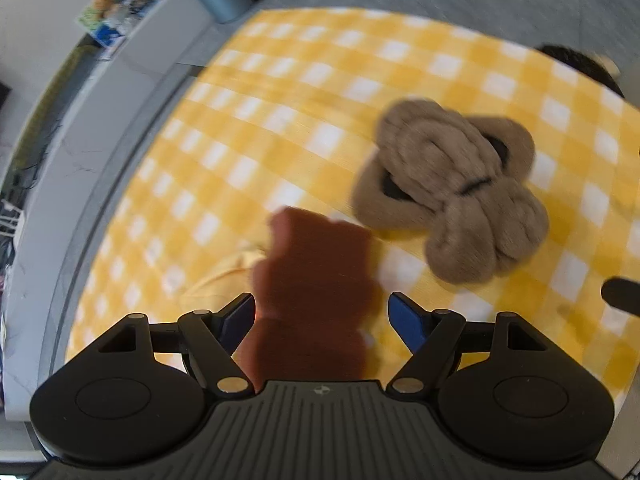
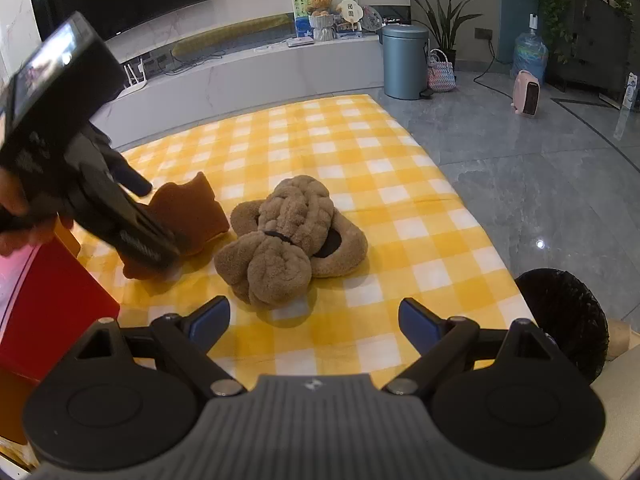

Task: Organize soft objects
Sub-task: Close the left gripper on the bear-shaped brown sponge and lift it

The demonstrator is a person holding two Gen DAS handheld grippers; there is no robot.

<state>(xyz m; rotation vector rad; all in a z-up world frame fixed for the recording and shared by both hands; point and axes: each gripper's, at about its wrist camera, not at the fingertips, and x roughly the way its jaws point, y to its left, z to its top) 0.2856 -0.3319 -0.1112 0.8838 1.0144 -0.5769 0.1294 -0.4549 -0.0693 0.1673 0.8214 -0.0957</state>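
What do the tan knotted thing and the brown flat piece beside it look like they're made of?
Tan knotted thing: plush, fleece-like fabric, matte and fuzzy, in thick rolled loops; likely stuffed. Brown flat piece: looks like a thin soft slab, perhaps felt or sponge, matte with a paler edge; the close view is too blurred to be sure.

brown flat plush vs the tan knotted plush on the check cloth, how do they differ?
Colour: the brown flat plush is reddish brown; the tan knotted plush is pale tan.
Shape: the flat one is a thin slab with a notched top edge; the tan one is thick rolls knotted into a lump.
Place: the brown one sits between the left gripper's open jaws; the tan one lies free, ahead of the right gripper.
Both rest on the yellow checked cloth.
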